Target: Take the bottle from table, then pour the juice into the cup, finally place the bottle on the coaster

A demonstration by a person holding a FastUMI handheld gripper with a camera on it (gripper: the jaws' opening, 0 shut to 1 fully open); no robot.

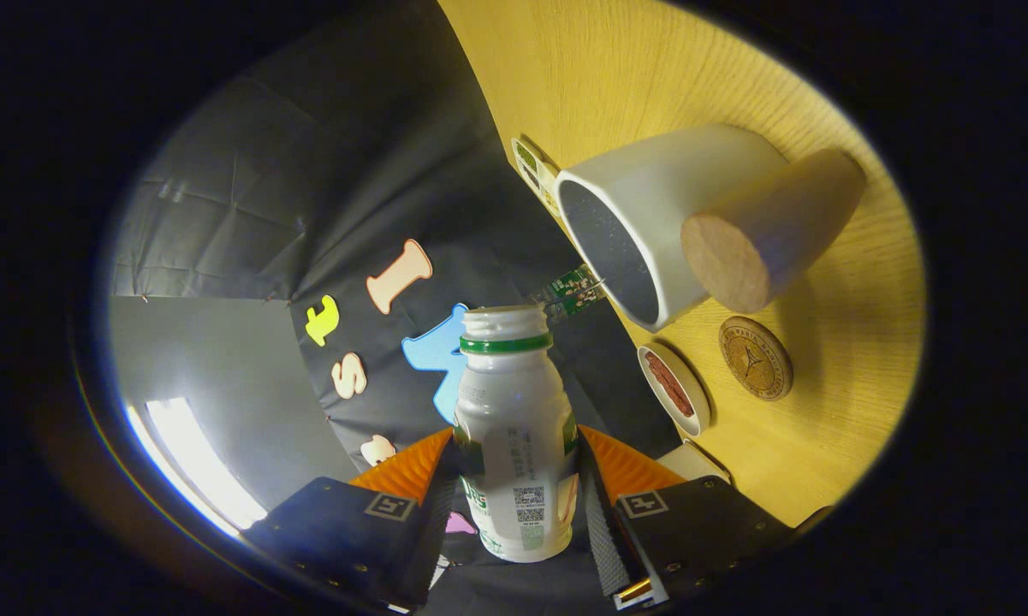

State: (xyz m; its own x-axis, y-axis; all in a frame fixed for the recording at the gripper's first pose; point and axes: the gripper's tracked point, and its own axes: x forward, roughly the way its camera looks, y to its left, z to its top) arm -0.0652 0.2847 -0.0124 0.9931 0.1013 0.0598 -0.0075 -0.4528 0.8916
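Observation:
A white plastic bottle with a green neck ring and no cap sits between my fingers, and the gripper is shut on its body. The whole scene looks rolled sideways, so the bottle is tilted. Its open mouth points toward the white cup, which stands on the wooden table; the mouth stays a short way off the cup's rim. No stream of juice is visible. A thick cork-coloured handle sticks out of the cup's side. The round brown coaster lies on the table just past the cup.
A small white dish with something red in it rests beside the coaster, near the table edge. A small printed packet lies behind the cup. A green circuit board pokes out by the cup's rim. The black booth cloth hangs beyond the table.

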